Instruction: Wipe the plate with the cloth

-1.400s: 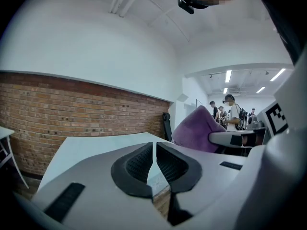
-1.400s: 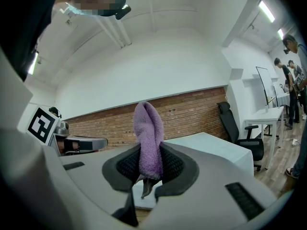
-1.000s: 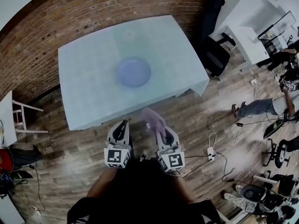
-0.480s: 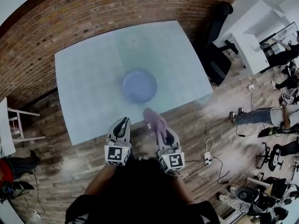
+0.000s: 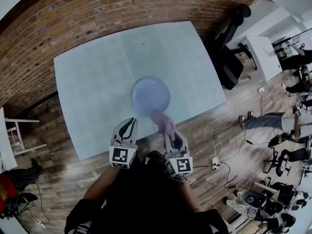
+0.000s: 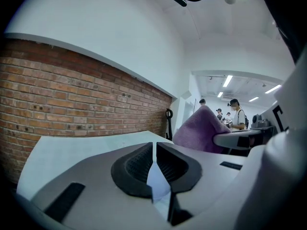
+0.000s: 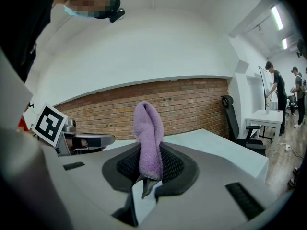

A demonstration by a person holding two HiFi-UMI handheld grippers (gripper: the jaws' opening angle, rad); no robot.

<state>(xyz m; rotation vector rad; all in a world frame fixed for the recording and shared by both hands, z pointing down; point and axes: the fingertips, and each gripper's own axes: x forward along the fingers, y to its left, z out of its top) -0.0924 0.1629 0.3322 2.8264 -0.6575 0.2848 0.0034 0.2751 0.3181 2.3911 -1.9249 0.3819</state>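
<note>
As a person stands at the near edge of a pale-blue rectangular desk (image 5: pixel 87 82), the right claw (image 5: pixel 170 138) is clamped tight on the lower end of a lilac terry cloth (image 5: pixel 163 123), whose loose fold stands upright above the pads in the right gripper view. The left claw (image 5: pixel 128 124) is pressed together with nothing between its pads, held level just left of the right one. A round pale-blue plate (image 5: pixel 150 95) lies flat on the desk, close to its near edge and just beyond both claws. From the head view the tip of the cloth overlaps the plate's near rim, though the gripper views suggest it is raised in the air and not yet touching. A red brick wall (image 5: pixel 97 13) runs behind the far side of the desk, and a black office chair (image 5: pixel 229 57) stands to the right.

The wipe itself looks not yet begun. To do it well, the right claw should tip forward and down so the soft fold, not the hard tips, meets the plate, then sweep in circles with light pressure. The plate may slide on the smooth desk, so opening the left claw to steady the rim would help.
</note>
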